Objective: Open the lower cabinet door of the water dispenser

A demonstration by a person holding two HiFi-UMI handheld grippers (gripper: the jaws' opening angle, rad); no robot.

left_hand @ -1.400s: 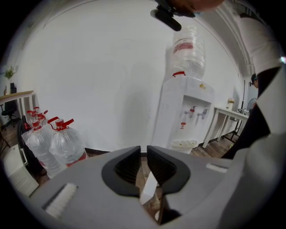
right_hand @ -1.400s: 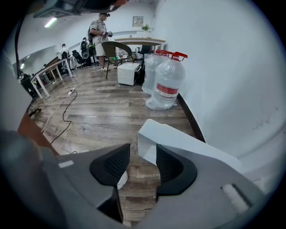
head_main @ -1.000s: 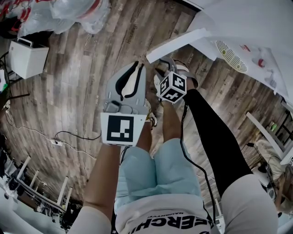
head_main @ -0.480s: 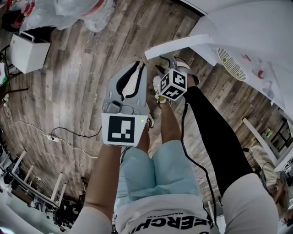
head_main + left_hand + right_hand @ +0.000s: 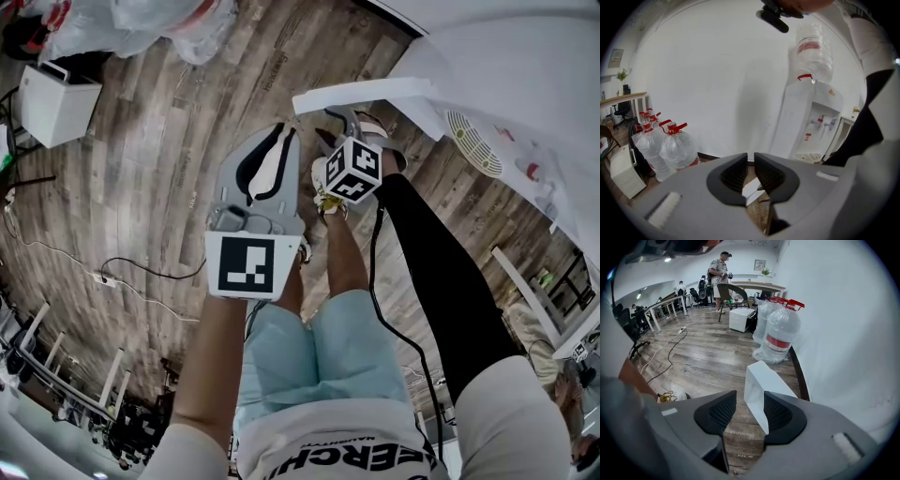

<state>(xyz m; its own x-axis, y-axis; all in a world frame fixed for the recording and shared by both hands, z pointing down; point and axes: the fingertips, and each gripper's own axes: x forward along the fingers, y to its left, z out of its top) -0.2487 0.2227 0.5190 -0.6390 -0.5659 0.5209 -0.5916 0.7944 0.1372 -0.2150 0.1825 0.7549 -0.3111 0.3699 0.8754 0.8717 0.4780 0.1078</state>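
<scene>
cabinet door (image 5: 361, 94) jutting left from water dispenser (image 5: 487, 66), water bottles (image 5: 780, 333) beyond along wall (image 5: 843, 333), box (image 5: 740, 318) beside them

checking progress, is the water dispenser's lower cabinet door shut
No, the white lower cabinet door stands swung out over the wooden floor, its edge towards the camera.

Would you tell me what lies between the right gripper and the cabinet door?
Nothing. In the right gripper view the cabinet door reaches into the gap between the open jaws of the right gripper, beside bare wooden floor.
</scene>
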